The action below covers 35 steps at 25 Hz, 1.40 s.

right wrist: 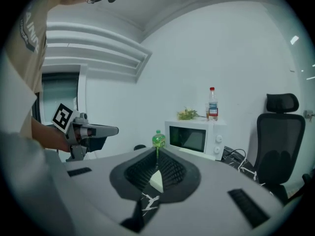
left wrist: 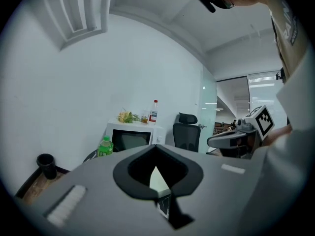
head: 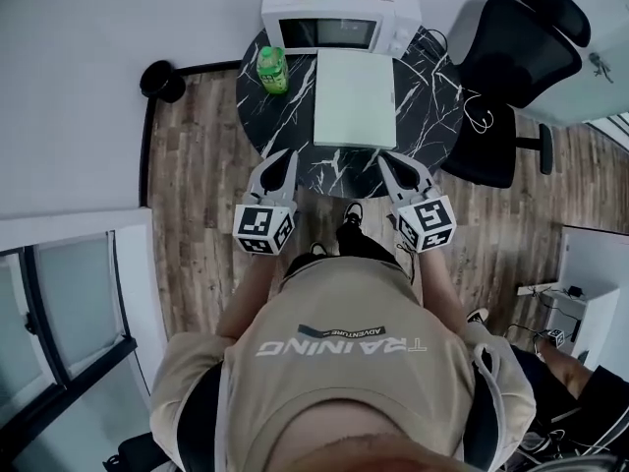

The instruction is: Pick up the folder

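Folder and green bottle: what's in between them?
Nothing. In the head view, only a bare strip of the black table lies between the folder and the bottle.

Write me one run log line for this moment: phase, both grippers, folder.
phase: before grasp | left gripper: shut, empty | right gripper: shut, empty | folder: lying on table, untouched

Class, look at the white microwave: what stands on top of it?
On the microwave stand yellow flowers, a small glass and a red-capped bottle. The part of its top beneath them is covered, and the glass is too small to tell what it holds.
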Each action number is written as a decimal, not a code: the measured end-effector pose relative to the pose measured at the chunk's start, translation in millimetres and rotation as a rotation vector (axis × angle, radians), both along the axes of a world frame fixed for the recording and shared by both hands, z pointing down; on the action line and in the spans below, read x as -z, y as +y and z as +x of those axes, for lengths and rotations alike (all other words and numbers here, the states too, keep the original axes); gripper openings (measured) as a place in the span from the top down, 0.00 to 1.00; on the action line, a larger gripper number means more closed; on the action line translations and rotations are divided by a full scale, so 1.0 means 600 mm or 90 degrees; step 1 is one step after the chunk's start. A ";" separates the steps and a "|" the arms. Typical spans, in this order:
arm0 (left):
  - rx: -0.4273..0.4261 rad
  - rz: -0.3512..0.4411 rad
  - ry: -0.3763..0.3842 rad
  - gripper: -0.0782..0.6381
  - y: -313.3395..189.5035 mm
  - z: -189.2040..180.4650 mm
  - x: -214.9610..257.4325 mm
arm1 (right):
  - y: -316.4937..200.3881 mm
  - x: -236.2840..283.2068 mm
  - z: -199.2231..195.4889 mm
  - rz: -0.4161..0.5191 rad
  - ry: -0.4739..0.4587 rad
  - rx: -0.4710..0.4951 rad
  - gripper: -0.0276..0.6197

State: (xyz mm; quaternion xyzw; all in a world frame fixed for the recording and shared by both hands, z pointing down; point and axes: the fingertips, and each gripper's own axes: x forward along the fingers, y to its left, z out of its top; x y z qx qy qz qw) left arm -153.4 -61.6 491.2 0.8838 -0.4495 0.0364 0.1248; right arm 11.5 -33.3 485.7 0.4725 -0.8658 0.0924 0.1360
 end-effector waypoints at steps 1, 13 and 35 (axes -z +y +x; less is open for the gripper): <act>-0.001 -0.001 -0.006 0.88 -0.012 0.009 0.000 | -0.014 0.001 0.009 0.003 -0.003 0.002 0.94; -0.006 -0.014 -0.063 0.88 -0.139 0.143 0.014 | -0.136 -0.083 0.130 -0.062 -0.004 0.047 0.94; -0.067 -0.074 -0.082 0.88 -0.292 0.165 -0.057 | -0.326 -0.133 0.136 -0.104 0.011 0.024 0.94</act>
